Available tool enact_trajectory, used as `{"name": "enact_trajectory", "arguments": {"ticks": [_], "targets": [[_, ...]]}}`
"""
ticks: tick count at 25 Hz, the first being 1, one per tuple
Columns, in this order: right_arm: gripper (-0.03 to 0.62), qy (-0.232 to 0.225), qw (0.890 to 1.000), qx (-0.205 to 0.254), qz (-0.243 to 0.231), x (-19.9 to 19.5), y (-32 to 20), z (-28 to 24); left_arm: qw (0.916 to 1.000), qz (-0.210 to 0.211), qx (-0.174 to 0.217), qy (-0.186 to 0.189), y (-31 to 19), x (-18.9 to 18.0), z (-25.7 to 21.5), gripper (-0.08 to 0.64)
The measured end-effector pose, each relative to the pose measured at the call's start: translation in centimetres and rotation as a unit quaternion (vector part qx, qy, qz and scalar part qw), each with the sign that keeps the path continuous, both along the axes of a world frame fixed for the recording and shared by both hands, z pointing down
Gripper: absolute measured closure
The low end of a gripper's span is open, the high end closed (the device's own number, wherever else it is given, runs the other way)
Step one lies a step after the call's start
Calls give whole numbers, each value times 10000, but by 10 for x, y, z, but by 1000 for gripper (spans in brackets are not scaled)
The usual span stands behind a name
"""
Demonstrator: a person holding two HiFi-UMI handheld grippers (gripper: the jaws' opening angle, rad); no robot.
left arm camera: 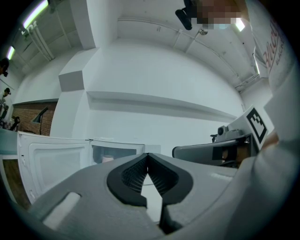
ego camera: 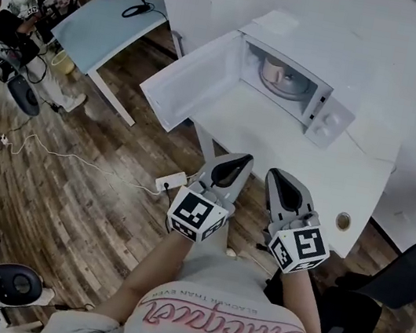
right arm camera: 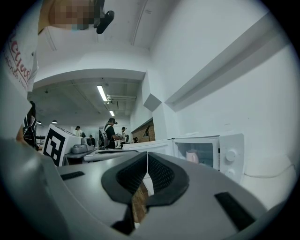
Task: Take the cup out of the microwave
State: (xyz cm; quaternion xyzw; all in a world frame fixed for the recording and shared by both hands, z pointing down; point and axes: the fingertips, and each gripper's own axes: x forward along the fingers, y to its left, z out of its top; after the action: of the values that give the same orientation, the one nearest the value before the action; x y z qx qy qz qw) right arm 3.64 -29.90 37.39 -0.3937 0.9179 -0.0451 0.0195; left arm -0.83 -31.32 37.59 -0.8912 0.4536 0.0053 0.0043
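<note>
Cup (ego camera: 276, 72): pale pinkish, upright inside the microwave (ego camera: 329, 121), roughly mid-cavity on the round plate, nothing touching it. Microwave door (ego camera: 191, 79) swung wide open to the left, two knobs on the right side of the front. All of that parked at the far end of a white table (ego camera: 334, 172), right up against a white wall. Left gripper (ego camera: 233, 170): jaws closed tip to tip, nothing between them, held level by the near edge of the table, aimed toward the open microwave, well short of the cup. Right gripper (ego camera: 283, 189): same deal, jaws pressed together and empty, just beside the left one, pointed at the microwave front. Marker cubes on both facing up, close to the person's shirt (ego camera: 220, 323). Small round grommet (ego camera: 343, 221) in the table's near right corner. Further out: wood-plank floor (ego camera: 77, 186), white power strip (ego camera: 172, 182) on it with a cable trailing off left, blue-grey desk (ego camera: 109, 29) at far left, a few people (ego camera: 10, 23) past that, black chair (ego camera: 404, 276) off to the right.
</note>
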Motion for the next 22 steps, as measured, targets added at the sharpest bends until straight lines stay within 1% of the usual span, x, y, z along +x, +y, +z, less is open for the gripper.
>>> {"name": "enact_trajectory", "arguments": {"ticks": [5, 14, 16, 19, 22], "targets": [[578, 32, 10000, 15, 73, -1, -21, 2, 10000, 33, 14, 44, -23, -4, 2, 555], [578, 94, 9992, -97, 386, -6, -72, 4, 9997, 217, -51, 68, -75, -12, 2, 555], [578, 181, 9987, -103, 455, -7, -86, 7, 9996, 262, -77, 55, -88, -14, 3, 555], [578, 456, 9975, -72, 534, -13, -106, 16, 9994, 328, -109, 36, -106, -17, 6, 555], [578, 531, 9969, -103, 577, -18, -127, 22, 9993, 357, -126, 30, -125, -21, 9, 555]]}}
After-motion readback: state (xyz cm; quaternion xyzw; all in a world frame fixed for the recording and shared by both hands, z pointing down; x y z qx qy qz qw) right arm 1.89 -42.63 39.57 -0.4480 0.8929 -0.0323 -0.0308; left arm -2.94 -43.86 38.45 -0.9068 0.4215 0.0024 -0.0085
